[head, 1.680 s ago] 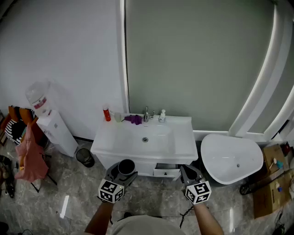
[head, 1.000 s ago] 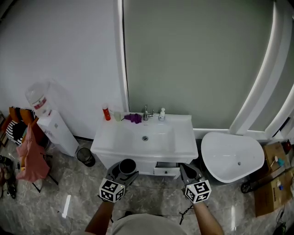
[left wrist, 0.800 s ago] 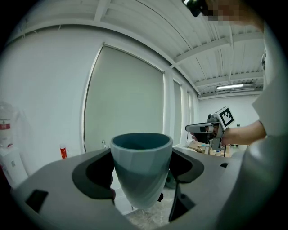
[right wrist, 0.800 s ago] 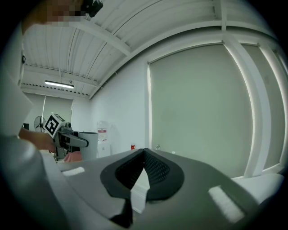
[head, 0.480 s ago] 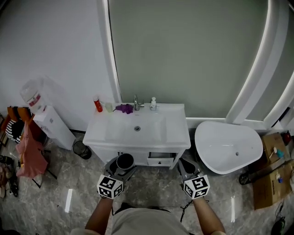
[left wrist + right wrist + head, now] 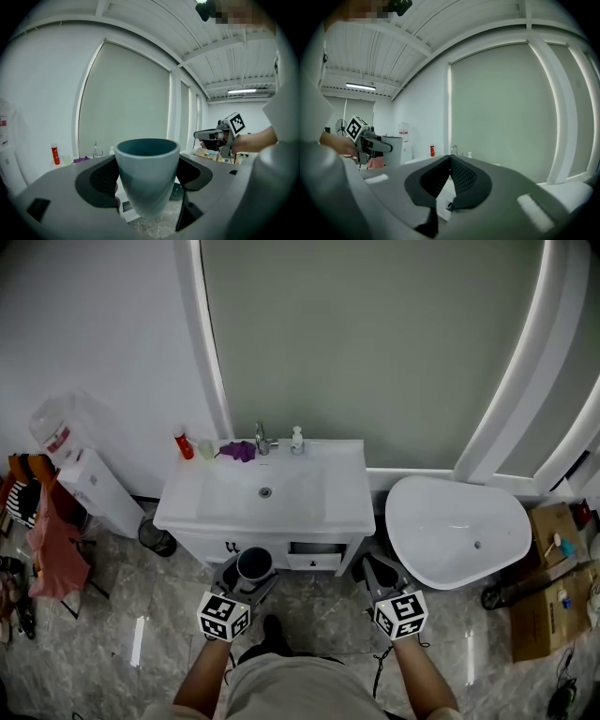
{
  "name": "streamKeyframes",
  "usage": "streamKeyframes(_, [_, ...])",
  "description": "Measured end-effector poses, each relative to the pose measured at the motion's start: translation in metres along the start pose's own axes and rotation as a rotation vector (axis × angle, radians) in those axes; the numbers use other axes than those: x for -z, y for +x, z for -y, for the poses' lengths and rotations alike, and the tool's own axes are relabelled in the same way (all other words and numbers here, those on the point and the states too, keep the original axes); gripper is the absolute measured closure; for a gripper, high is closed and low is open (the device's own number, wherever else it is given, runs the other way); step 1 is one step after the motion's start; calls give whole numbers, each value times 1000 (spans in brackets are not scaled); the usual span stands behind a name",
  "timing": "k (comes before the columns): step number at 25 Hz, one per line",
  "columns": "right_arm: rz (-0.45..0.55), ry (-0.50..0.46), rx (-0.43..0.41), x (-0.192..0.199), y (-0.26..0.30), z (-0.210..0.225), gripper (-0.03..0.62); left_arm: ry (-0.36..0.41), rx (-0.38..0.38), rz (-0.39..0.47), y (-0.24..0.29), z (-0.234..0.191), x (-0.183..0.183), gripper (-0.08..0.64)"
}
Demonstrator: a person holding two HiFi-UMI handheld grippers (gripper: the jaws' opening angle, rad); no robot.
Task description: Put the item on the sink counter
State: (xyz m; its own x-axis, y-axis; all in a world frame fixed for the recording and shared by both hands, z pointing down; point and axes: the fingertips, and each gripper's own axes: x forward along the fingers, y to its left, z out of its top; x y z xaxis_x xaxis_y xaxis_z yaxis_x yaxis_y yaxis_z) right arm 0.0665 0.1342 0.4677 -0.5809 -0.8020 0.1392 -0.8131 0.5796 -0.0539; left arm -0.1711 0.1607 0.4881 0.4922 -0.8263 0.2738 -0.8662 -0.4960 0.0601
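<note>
Since a moment ago the sink worktop (image 6: 319,495) has slid leftward in the head view. Just short of its front edge, the left hand-held gripper (image 6: 248,577) clamps the upright grey-blue cup (image 6: 254,562). Further right, the right hand-held gripper (image 6: 375,570) has its jaws pressed together, empty.

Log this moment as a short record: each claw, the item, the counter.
left claw: closed on the cup, which is upright with its mouth up
right claw: shut, nothing in it
sink counter: ahead of both claws; cup not yet on it
counter's back edge: red bottle, purple cloth, tap, pump bottle
</note>
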Motion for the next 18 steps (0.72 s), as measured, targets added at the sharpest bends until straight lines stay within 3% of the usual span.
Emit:
streamKeyframes(9, [-33,21,51,13,37,41,581,2,46,-21,64,-26,-5,184])
streamKeyframes(18, [-57,47,132,3,113,86,581,17,131,-37,155,-83,-32,184])
